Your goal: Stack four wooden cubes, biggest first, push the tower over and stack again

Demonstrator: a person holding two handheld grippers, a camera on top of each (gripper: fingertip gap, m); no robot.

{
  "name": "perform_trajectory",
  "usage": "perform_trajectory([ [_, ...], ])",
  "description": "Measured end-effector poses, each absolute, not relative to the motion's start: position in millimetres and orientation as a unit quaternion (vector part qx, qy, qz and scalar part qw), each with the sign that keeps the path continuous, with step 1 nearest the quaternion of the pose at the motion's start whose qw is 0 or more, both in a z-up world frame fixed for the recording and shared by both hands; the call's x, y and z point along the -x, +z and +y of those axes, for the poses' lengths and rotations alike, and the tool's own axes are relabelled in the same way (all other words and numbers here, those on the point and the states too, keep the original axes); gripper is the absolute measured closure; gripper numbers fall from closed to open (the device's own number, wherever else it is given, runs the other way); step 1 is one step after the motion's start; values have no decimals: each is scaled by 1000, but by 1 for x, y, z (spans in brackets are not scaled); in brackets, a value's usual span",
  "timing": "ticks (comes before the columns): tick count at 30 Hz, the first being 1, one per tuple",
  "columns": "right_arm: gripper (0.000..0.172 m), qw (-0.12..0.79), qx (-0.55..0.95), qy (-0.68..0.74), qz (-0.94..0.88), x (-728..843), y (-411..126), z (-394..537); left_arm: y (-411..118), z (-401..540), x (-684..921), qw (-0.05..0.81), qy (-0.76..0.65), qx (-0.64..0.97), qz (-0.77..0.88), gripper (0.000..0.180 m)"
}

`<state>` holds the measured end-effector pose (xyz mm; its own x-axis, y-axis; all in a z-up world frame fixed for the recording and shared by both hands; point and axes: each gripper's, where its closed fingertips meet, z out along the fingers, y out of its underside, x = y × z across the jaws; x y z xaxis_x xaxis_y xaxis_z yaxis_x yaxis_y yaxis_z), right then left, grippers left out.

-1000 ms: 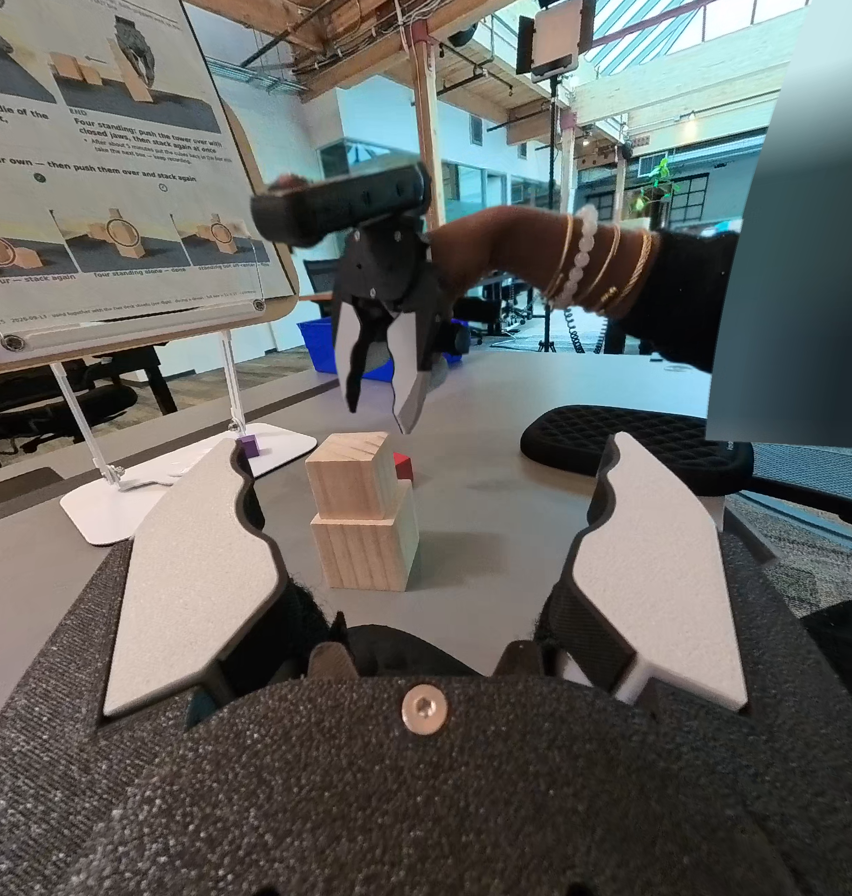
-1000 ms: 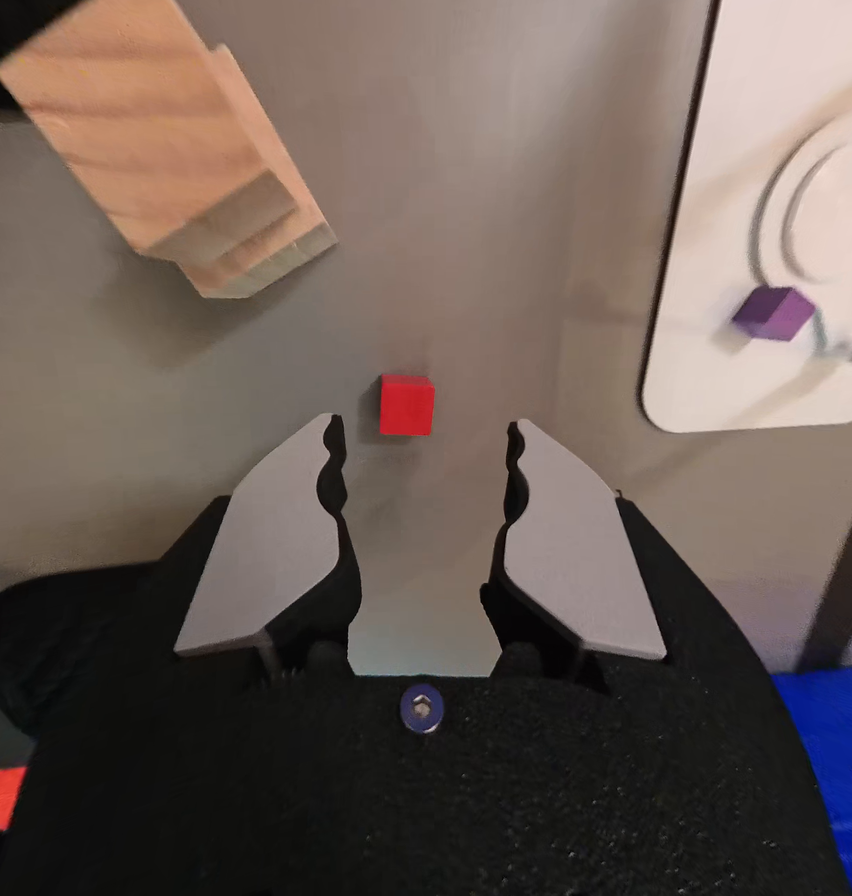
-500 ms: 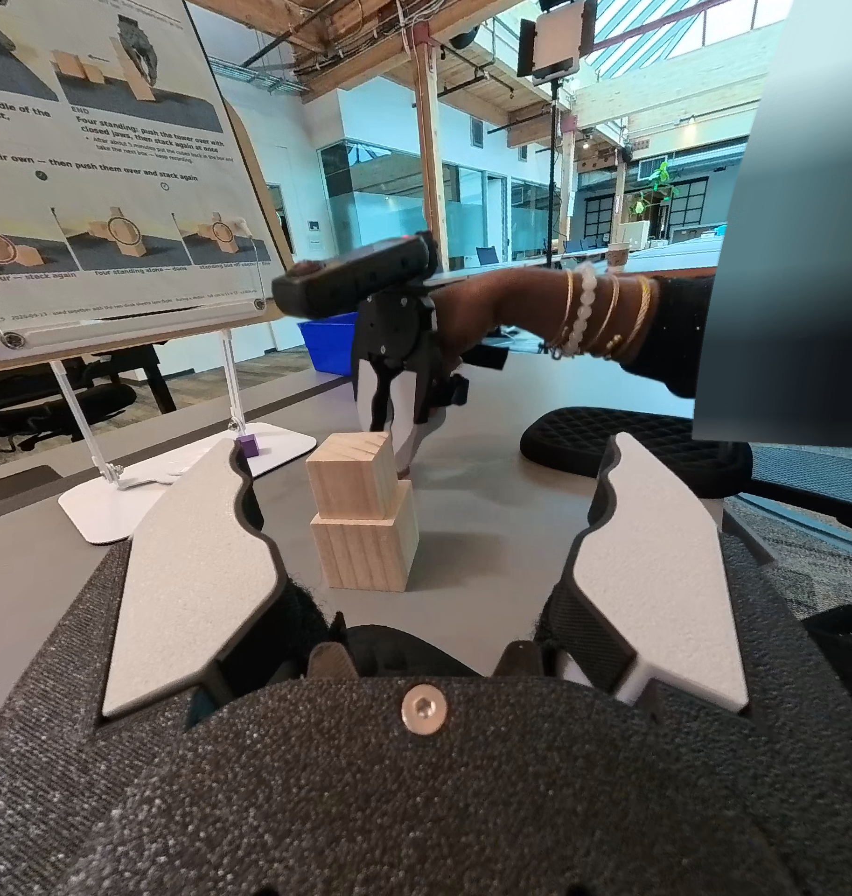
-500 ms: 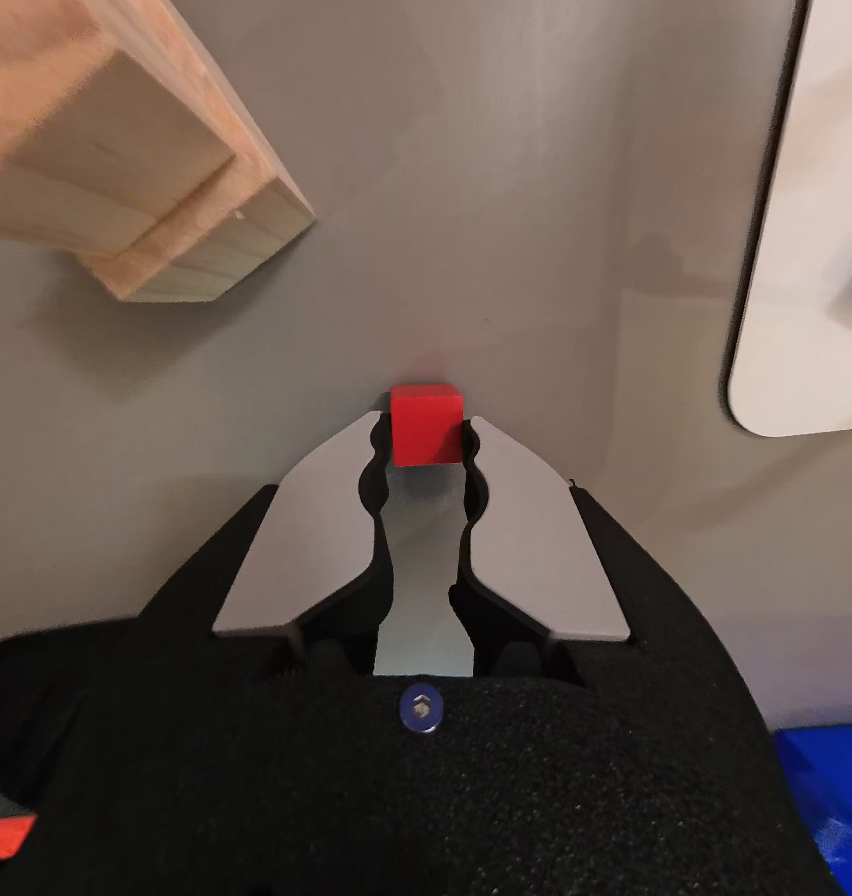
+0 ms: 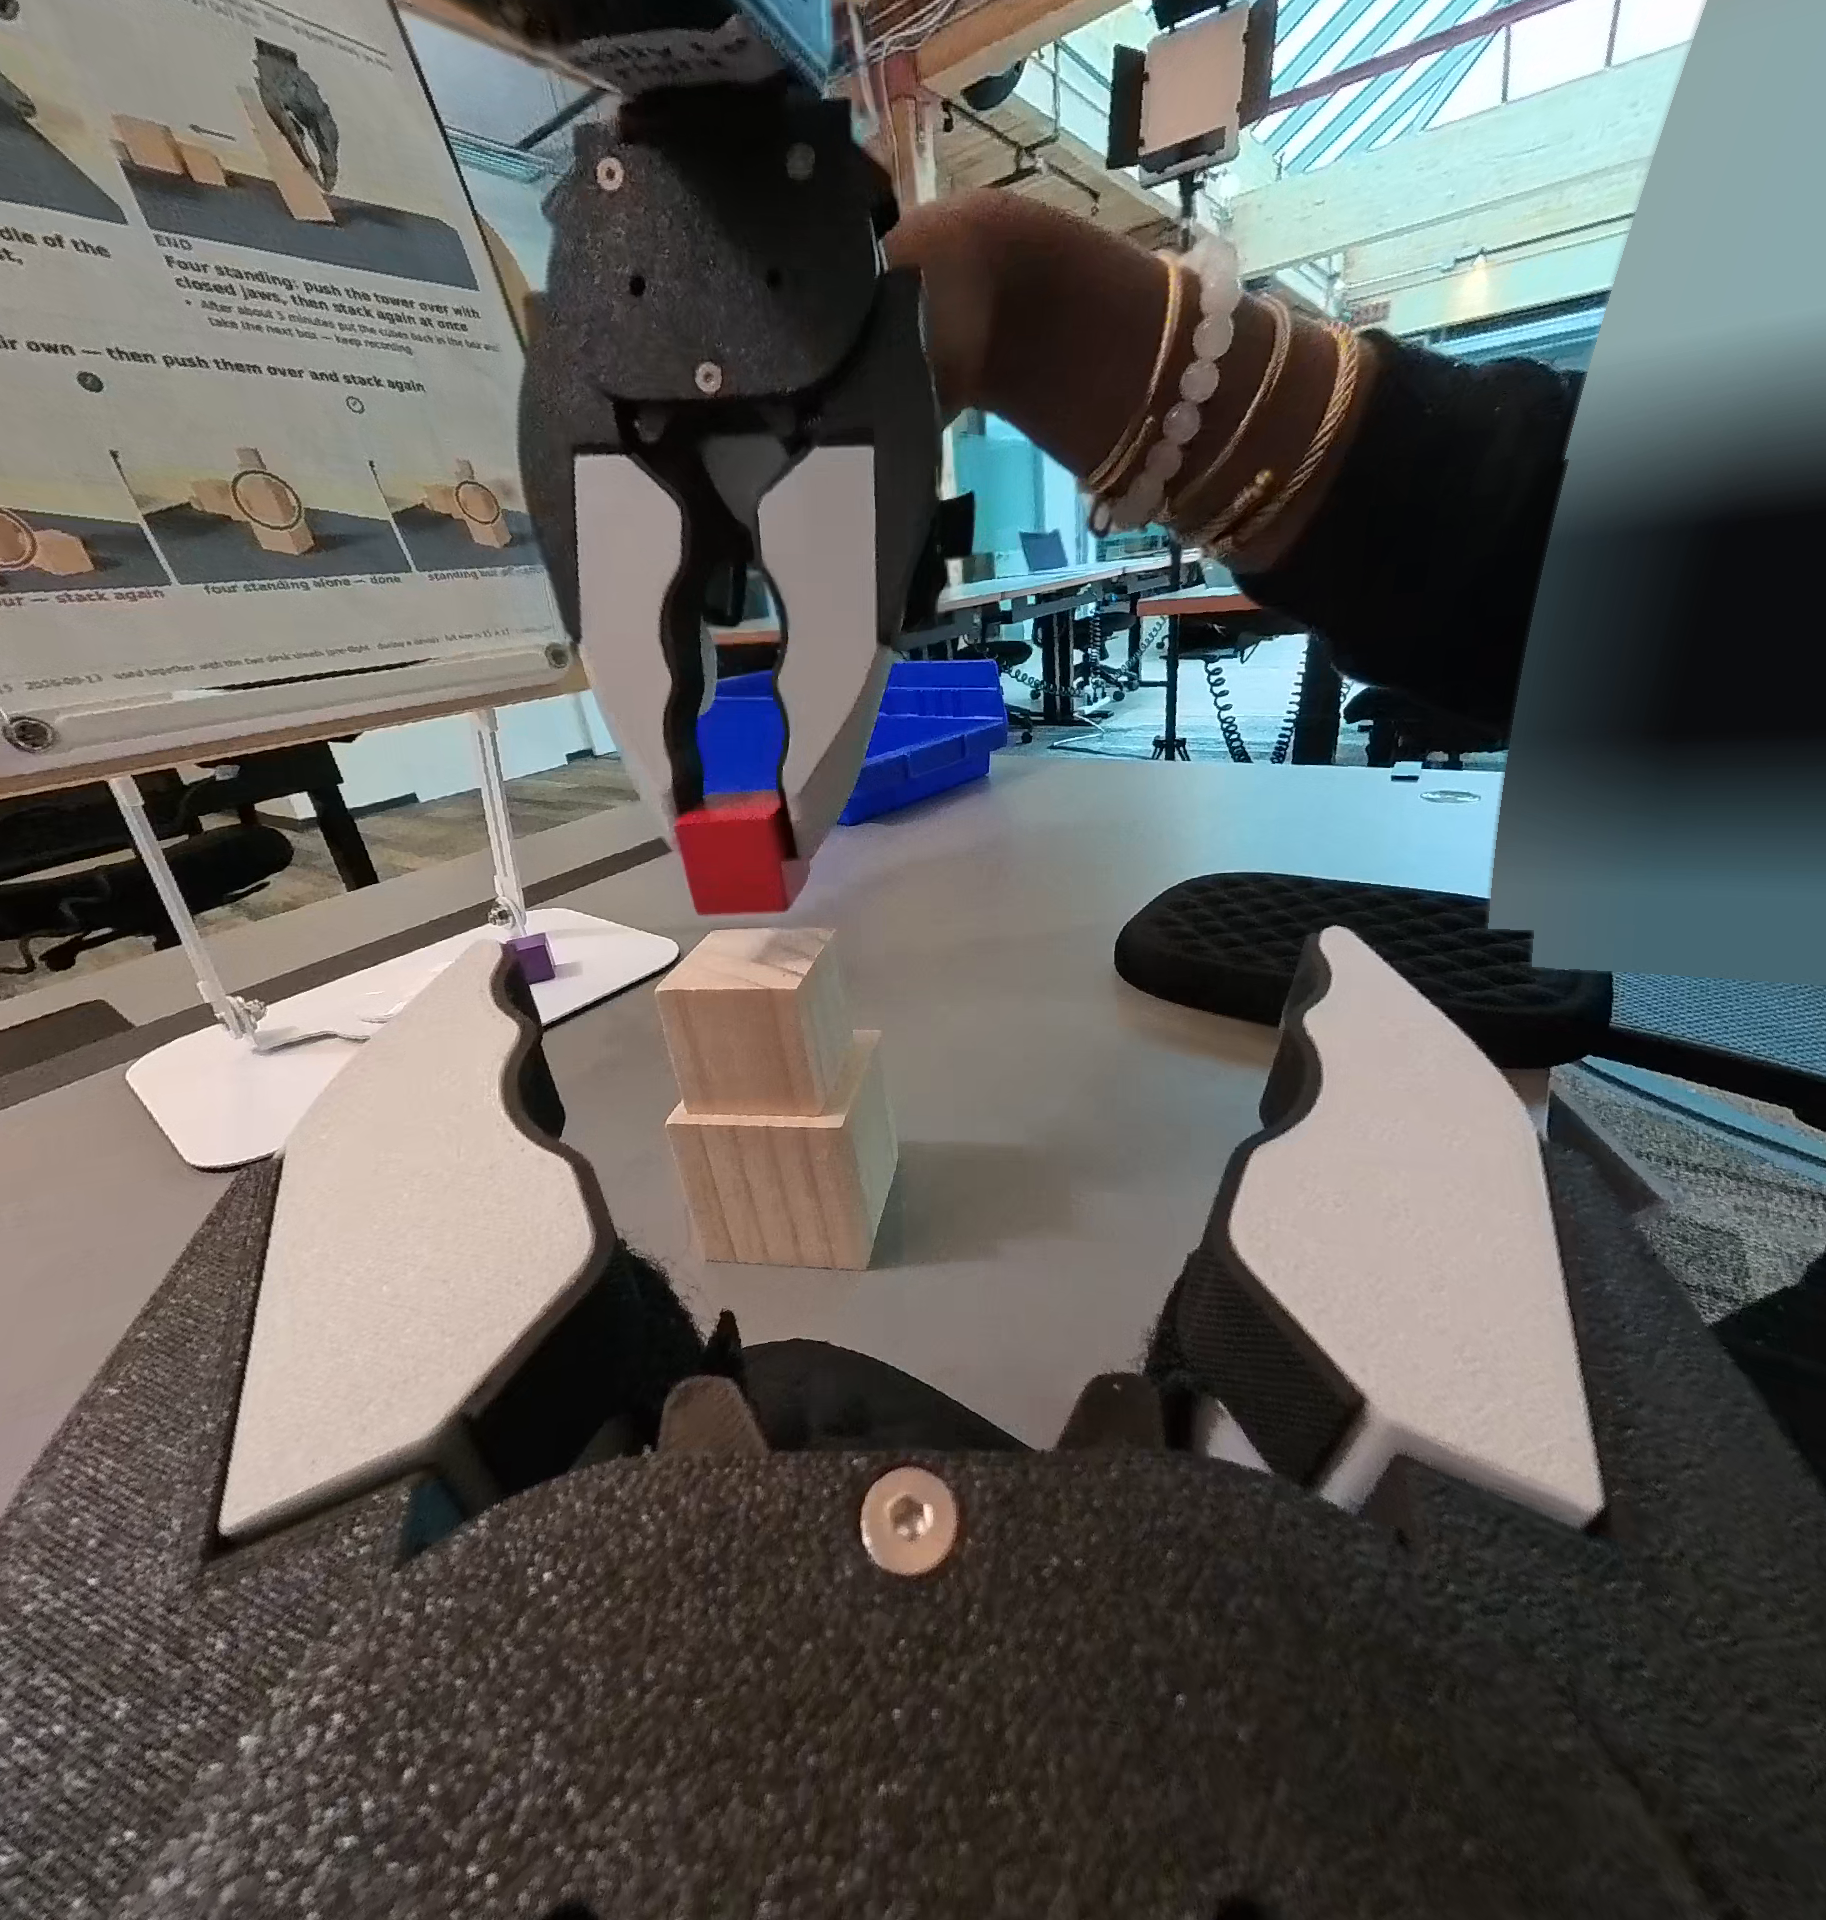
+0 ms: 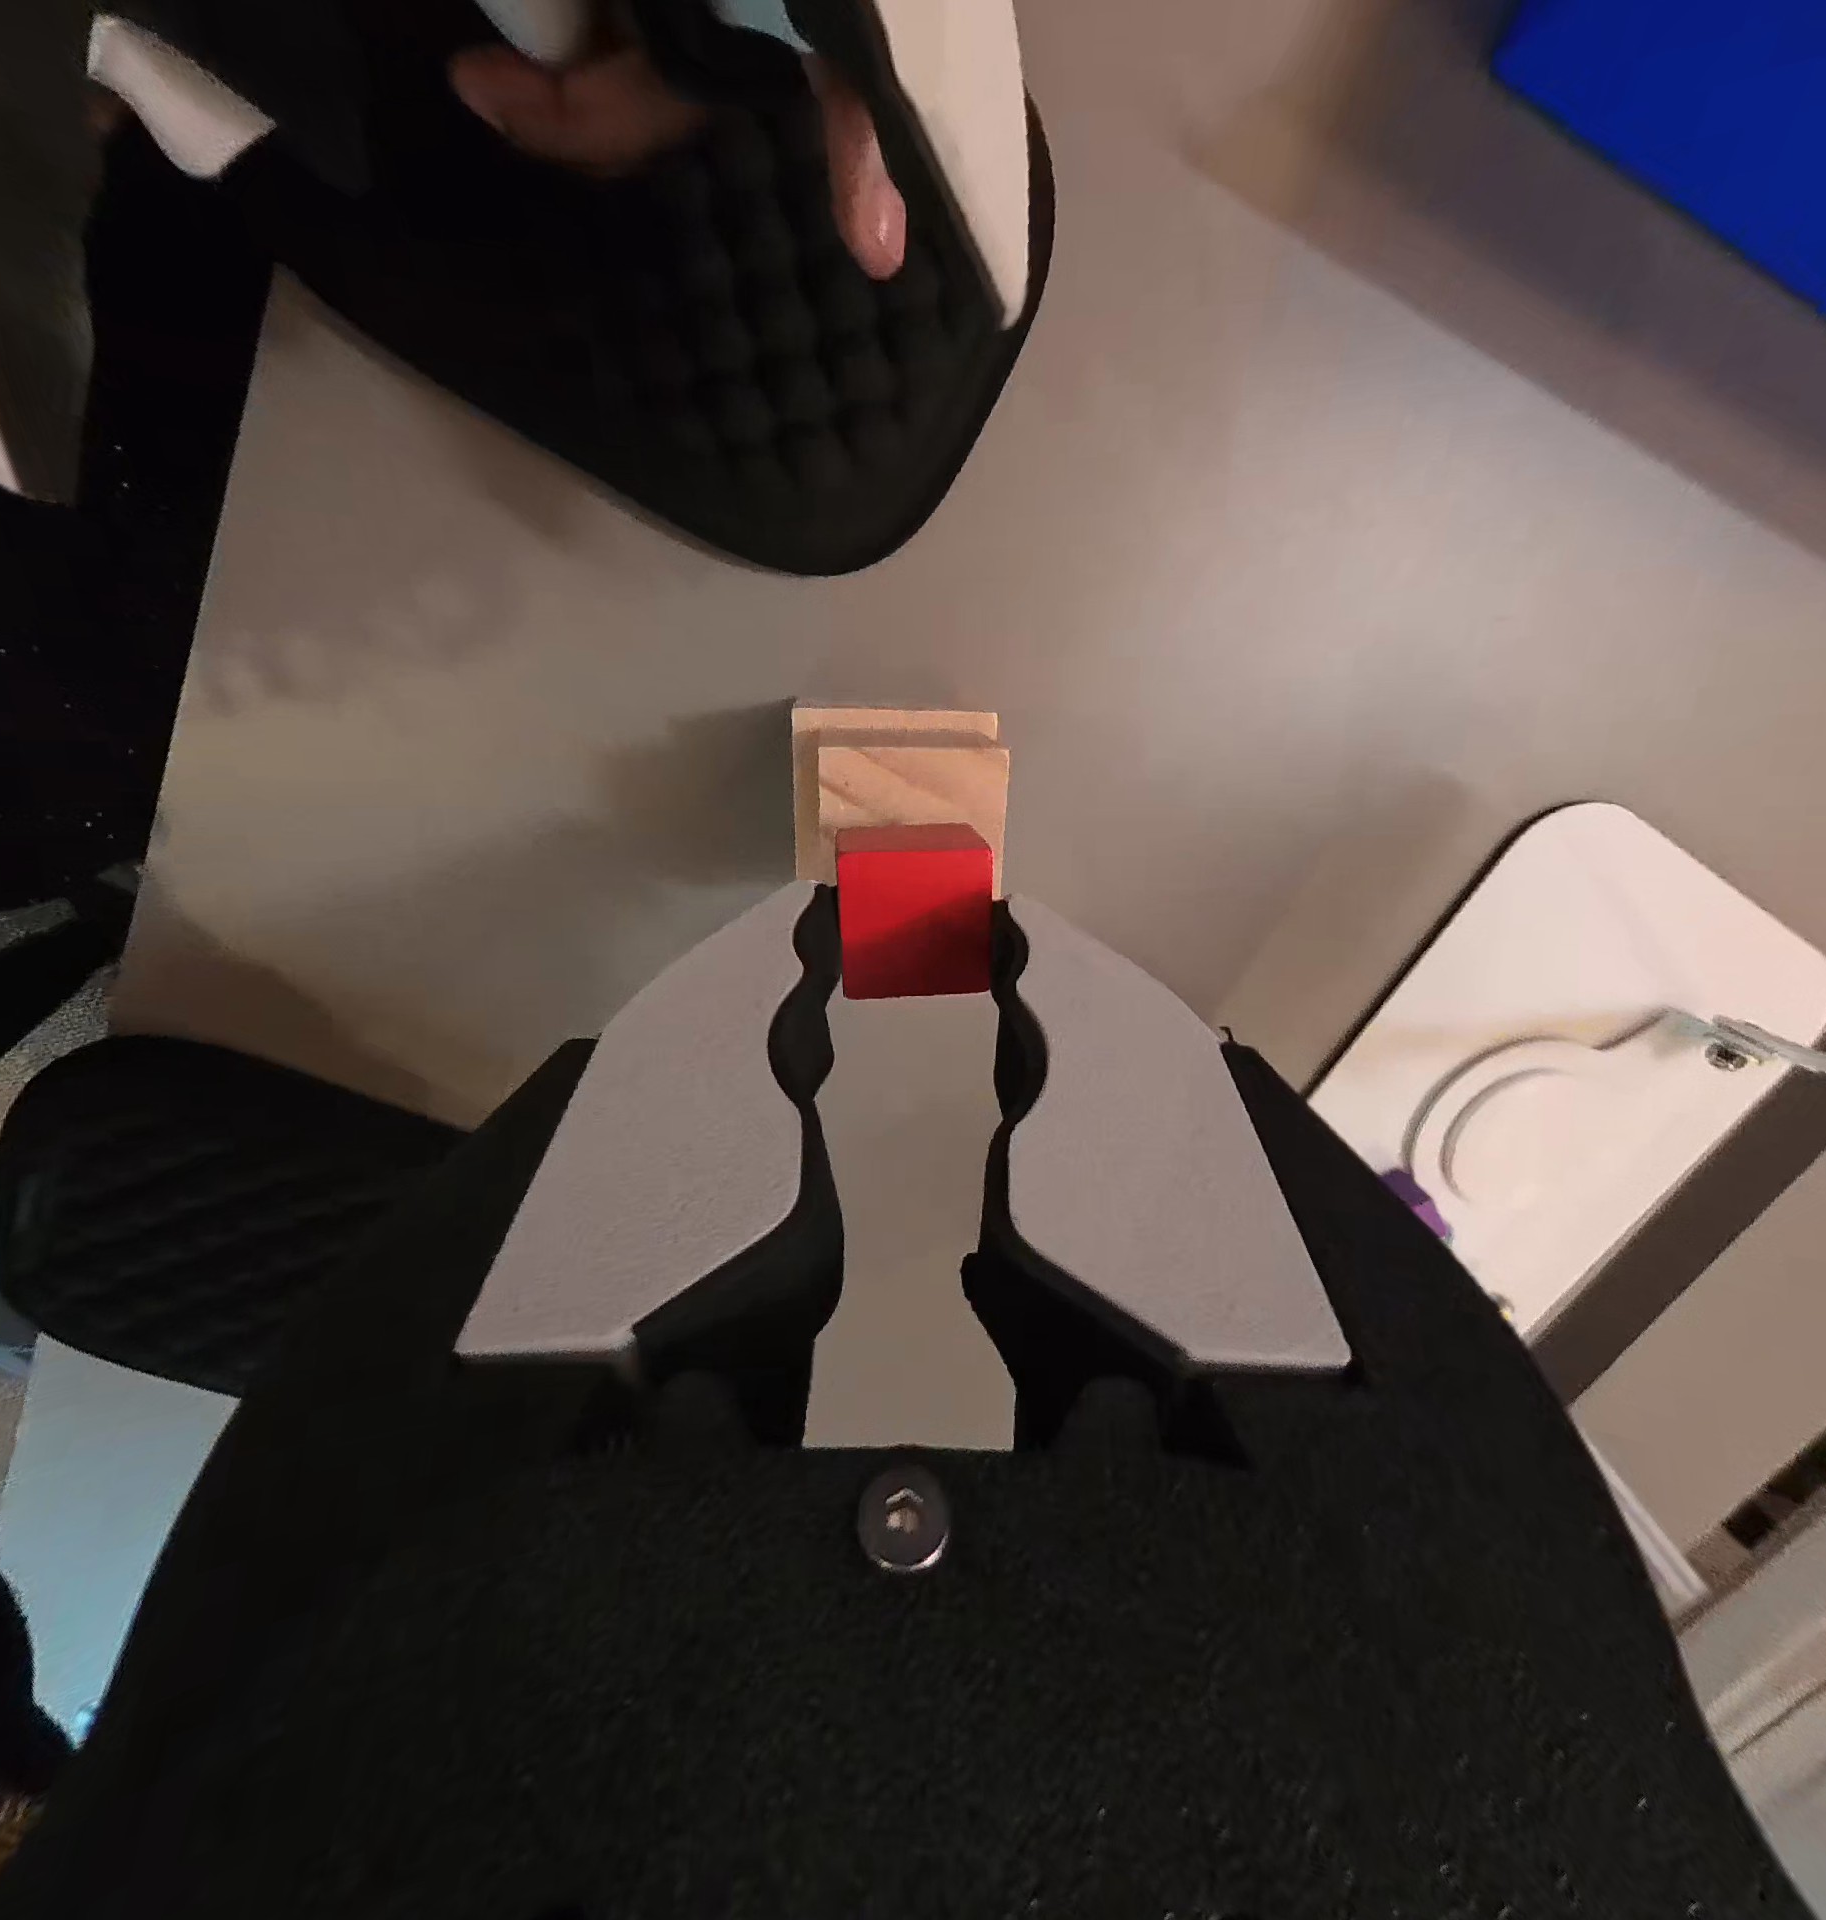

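Observation:
My right gripper (image 6: 914, 914) is shut on a small red cube (image 6: 914, 909), both pads pressed on its sides. In the left wrist view the right gripper (image 5: 737, 821) holds the red cube (image 5: 734, 857) just above a stack of two wooden cubes (image 5: 774, 1101) on the grey table (image 5: 1044, 997). The stack also shows in the right wrist view (image 6: 914, 784), right below the red cube. My left gripper (image 5: 909, 1039) is wide open and empty, low at the table, with the stack standing ahead between its fingers, untouched.
A small purple cube (image 5: 530, 956) sits on the white base (image 5: 410, 1018) of a stand holding an instruction sheet (image 5: 213, 343). A black padded rest (image 5: 1335, 956) lies to the right, a blue bin (image 5: 909, 738) at the back. A person's arm (image 5: 1148, 343) holds the right gripper. My hands' fingertips stand some 9 centimetres from each other.
My right gripper came down on the red cube behind the stack, shut on it, lifted it and carried it over the top of the stack. My left gripper stayed open and still.

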<state>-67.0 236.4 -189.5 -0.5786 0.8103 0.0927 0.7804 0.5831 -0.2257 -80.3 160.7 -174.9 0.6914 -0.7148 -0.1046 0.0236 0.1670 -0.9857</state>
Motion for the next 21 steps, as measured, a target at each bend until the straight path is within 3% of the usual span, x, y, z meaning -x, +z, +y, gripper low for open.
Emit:
perform_trajectory([
  [21,144,88,475,81,-872,74,-206,237,-175,161,80,705,-261,591,292,48],
])
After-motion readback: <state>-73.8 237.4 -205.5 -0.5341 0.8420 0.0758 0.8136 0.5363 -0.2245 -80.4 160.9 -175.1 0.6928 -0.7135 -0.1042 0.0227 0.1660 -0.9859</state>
